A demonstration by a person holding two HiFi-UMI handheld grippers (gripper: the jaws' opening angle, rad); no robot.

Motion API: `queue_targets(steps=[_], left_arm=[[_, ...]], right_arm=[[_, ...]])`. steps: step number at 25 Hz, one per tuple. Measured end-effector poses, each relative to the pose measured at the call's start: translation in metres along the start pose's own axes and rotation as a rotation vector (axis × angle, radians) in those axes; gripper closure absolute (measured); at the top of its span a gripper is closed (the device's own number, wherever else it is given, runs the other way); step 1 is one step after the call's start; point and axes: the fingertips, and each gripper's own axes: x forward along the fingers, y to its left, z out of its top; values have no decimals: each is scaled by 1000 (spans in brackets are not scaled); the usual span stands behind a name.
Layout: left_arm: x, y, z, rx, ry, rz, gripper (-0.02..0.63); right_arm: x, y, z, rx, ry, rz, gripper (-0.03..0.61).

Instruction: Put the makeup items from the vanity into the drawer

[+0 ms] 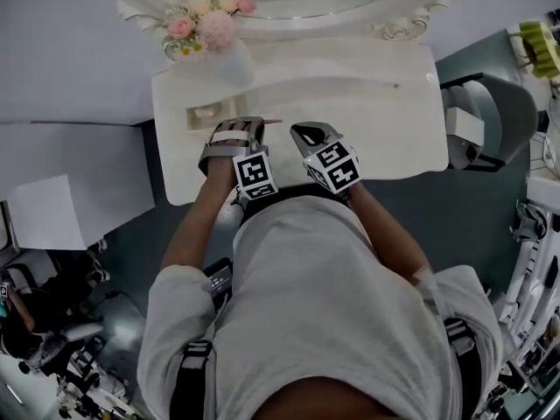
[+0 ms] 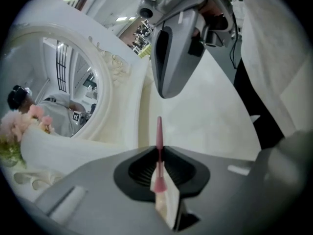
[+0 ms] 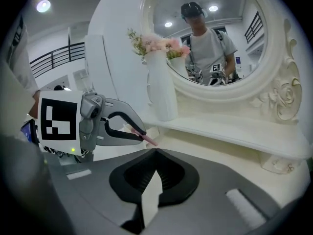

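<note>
Nearest, the left tongs (image 2: 159,155) pinch a slim pink makeup pencil (image 2: 159,133), jaws almost together on it. Its long axis runs straight out past the tips. The right tongs (image 3: 155,153), just beside, are closed and empty. A small open recess (image 1: 207,112) in the white vanity surface (image 1: 385,138), likely the drawer, lies just ahead of the left tongs, toward the white vase of pink flowers (image 3: 161,92).
</note>
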Motion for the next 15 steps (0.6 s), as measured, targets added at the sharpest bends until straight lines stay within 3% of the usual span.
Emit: queue_targets(steps=[11, 15], left_arm=[[-21, 9, -70, -129, 87, 52, 568], [-28, 21, -94, -132, 108, 79, 568]], right_arm=[[39, 38, 39, -92, -27, 87, 580], [49, 44, 54, -94, -40, 94, 580]])
